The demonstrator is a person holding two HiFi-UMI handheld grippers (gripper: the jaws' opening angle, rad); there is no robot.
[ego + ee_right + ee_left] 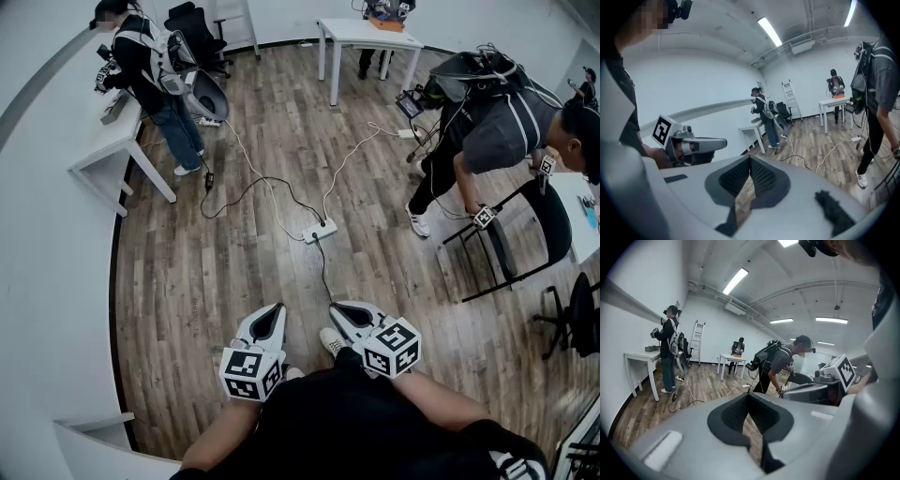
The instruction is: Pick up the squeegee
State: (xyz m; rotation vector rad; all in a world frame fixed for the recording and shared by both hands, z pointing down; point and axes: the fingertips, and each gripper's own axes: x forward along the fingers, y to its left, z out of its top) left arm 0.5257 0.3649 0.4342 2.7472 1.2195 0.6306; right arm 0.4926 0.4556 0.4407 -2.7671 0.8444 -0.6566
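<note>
No squeegee shows in any view. In the head view my left gripper and right gripper hang side by side close to my body, over the wooden floor, each with its marker cube behind it. The left gripper view shows my left gripper with its jaw tips touching and nothing between them; the right gripper's side appears at its right. In the right gripper view my right gripper is shut as well, also on nothing, and points slightly downward at the floor.
A white power strip with trailing cables lies on the floor ahead. A person stands at a white table at far left. Another person bends over a black folding chair at right. A second white table stands at the back.
</note>
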